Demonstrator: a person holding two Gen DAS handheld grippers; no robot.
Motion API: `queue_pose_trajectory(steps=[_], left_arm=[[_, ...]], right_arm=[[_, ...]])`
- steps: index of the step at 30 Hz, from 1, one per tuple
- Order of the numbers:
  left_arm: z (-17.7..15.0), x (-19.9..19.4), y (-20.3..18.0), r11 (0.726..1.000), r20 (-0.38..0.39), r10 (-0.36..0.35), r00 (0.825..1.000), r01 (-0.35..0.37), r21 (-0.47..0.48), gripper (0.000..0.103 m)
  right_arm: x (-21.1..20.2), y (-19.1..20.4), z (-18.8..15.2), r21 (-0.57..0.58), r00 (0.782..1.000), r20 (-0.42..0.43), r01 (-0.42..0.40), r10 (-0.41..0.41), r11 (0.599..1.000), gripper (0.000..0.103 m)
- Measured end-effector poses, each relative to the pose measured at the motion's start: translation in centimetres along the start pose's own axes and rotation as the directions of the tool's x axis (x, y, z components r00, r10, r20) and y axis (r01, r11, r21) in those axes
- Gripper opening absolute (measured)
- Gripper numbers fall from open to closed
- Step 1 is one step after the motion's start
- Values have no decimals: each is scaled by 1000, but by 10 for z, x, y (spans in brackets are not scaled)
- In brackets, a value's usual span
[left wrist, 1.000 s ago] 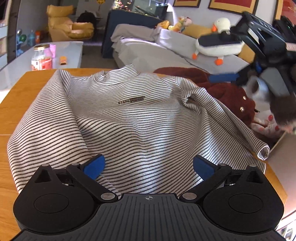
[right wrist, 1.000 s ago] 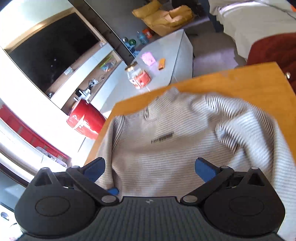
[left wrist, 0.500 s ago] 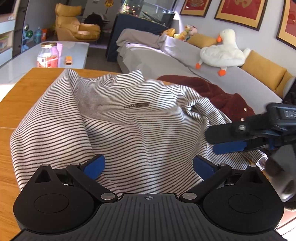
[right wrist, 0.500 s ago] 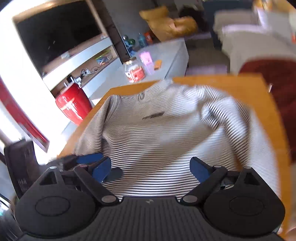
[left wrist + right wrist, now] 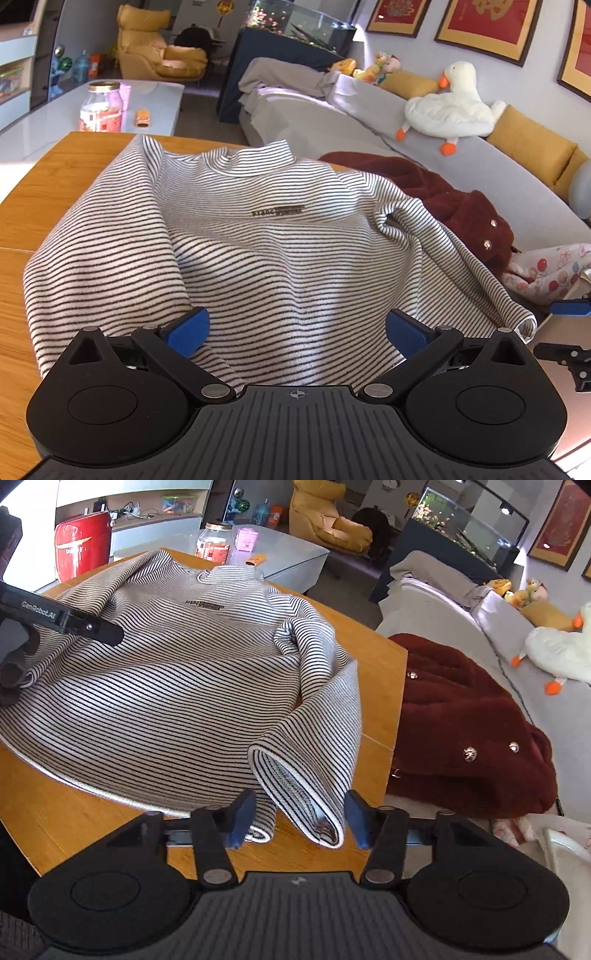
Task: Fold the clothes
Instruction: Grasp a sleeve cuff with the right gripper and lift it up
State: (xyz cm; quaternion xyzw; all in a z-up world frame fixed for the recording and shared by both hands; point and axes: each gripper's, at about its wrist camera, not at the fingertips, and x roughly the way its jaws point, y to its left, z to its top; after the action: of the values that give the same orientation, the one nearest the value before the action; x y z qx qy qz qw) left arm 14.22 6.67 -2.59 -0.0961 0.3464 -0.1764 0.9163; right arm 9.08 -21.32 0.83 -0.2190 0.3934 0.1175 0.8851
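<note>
A: We count one striped shirt (image 5: pixel 266 243), spread front-up on the wooden table (image 5: pixel 376 672), collar at the far end from us.

B: And our two grippers?

A: Left gripper (image 5: pixel 297 328) is wide open above the near hem, holding nothing. Right gripper (image 5: pixel 297 821) is part open, its two blue pads either side of the one sleeve cuff (image 5: pixel 295 790), not pinching it.

B: Beyond the right gripper, one red-brown coat (image 5: pixel 461 716).

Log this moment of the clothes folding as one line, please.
black-and-white striped long-sleeved top: spread on wooden table | right gripper: open, straddling sleeve cuff | left gripper: open over hem
</note>
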Motion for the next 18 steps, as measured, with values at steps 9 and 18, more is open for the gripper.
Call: queue_pose_trajectory(steps=[9,18], left_arm=[[1,2,1,1000,-10,3,1000,-3,-3,103],[8,-5,5,1000,-27,7,1000,-8,-25,103]], right_arm=[[33,-106,109,-69,935,154,331,-318,941,3],[26,-203,172,311,925,301,135,-232,941,0]])
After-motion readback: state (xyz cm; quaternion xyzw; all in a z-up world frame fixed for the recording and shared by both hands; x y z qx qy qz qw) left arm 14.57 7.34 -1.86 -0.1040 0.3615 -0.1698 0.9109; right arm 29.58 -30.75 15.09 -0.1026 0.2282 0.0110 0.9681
